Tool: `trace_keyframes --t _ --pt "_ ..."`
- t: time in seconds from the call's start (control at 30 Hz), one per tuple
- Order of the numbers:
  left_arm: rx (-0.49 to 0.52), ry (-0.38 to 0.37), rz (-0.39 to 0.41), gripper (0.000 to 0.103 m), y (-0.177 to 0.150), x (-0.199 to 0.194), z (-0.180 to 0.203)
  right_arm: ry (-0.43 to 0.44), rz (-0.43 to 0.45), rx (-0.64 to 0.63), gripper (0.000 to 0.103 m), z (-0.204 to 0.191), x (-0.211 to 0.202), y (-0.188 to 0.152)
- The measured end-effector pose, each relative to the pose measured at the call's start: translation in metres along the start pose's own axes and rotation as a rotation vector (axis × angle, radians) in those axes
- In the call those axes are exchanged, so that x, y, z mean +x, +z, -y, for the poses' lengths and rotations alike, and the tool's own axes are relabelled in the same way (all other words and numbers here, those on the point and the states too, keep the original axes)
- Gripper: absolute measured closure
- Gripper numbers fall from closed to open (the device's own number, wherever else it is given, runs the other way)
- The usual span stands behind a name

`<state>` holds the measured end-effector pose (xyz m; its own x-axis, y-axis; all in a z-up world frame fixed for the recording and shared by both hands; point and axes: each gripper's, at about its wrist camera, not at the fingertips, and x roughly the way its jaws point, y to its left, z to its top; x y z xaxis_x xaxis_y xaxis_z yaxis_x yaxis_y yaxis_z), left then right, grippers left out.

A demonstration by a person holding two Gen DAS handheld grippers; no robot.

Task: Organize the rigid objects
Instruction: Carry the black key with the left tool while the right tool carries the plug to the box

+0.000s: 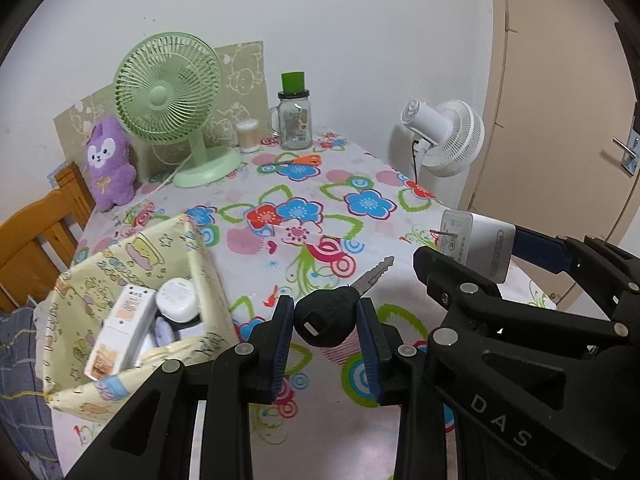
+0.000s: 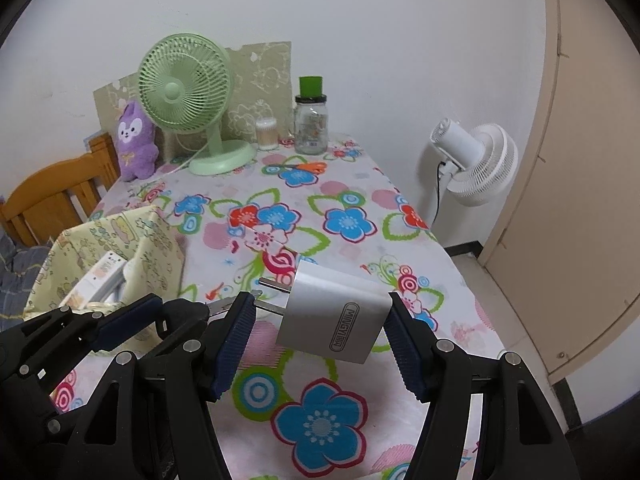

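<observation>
The black key (image 1: 325, 318) is pinched by its head in the left tool (image 1: 326, 334), up above the flowery counter (image 1: 320, 200). The right tool (image 2: 320, 328) squeezes a silver plug (image 2: 334, 316) just to its right. A yellow box (image 1: 200, 256) sits near left.

The contents of the fabric basket (image 2: 156, 236) are largely hidden by its wall, and the chair (image 1: 40, 232) is cut off by the frame edge.

White wall (image 2: 360, 20) behind; floral-cloth table (image 2: 340, 240); wooden chair (image 2: 52, 196) left; beige door (image 2: 592, 160) right; pale floor (image 2: 520, 320).
</observation>
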<state>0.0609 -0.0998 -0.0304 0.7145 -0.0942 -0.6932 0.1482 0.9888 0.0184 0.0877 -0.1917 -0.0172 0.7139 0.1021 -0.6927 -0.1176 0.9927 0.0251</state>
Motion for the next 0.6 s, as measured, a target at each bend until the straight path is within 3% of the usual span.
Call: trace_keyframes --t 0.6 --pt "-0.038 0.066 0.009 0.071 0.009 -0.015 -0.051 0.060 0.023 -0.064 0.035 -0.051 -0.008 0.025"
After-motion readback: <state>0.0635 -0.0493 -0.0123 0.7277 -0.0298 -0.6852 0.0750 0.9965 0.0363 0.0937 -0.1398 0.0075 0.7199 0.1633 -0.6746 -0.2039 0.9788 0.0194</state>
